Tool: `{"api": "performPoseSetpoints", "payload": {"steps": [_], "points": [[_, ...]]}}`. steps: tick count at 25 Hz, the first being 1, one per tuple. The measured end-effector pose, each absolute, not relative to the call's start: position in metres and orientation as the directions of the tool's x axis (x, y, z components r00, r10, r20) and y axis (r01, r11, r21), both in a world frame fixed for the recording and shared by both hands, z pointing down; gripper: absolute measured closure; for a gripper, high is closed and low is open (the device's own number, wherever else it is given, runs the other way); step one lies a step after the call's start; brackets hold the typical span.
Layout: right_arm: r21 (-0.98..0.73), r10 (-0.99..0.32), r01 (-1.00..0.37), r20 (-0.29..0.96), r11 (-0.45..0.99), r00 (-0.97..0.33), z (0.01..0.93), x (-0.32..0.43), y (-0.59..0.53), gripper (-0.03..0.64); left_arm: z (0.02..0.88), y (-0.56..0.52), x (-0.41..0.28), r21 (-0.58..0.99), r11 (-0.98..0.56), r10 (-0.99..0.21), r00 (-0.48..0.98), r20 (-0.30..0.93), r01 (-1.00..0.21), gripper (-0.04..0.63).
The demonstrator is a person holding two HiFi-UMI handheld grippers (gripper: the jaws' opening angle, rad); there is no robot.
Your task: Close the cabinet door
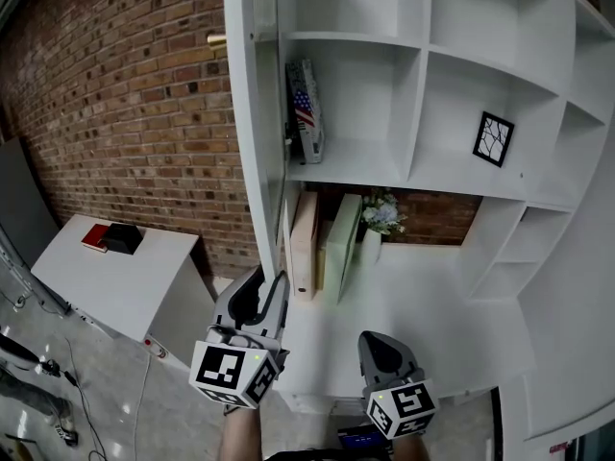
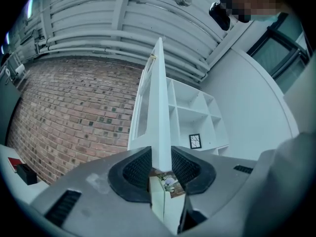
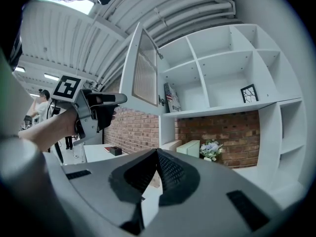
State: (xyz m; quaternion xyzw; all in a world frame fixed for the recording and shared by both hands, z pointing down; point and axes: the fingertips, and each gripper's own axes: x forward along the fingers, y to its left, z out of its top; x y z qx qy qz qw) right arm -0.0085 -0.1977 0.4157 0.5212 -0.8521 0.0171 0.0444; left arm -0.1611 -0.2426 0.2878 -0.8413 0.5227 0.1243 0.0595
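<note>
The white cabinet door (image 1: 258, 142) stands open, edge-on to me, with a gold knob (image 1: 217, 38) on its outer face. My left gripper (image 1: 272, 281) is at the door's lower edge. In the left gripper view the door (image 2: 160, 107) runs up from between the two jaws, and the pads (image 2: 136, 169) lie against both of its faces. The right gripper view shows the door (image 3: 143, 68) swung out from the shelves and the left gripper (image 3: 111, 100) at its lower corner. My right gripper (image 1: 382, 339) (image 3: 157, 154) hangs lower right, shut and empty.
The open shelves hold a flag-printed book (image 1: 306, 109), a framed picture (image 1: 493, 138), upright folders (image 1: 306, 243) and a flower vase (image 1: 382, 214). A white table (image 1: 144, 286) with a red and a black item (image 1: 113, 237) stands left, against the brick wall (image 1: 125, 113).
</note>
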Motion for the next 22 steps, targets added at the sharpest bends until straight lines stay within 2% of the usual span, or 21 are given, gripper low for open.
{"api": "performPoseSetpoints", "payload": {"steps": [22], "points": [[0.015,-0.944,-0.952,0.136,0.306,-0.301,0.427,0.061,-0.172,0.615,0.286,-0.249,-0.112,-0.005,-0.502,-0.829,0.482,-0.284,-0.865,0.446]]}}
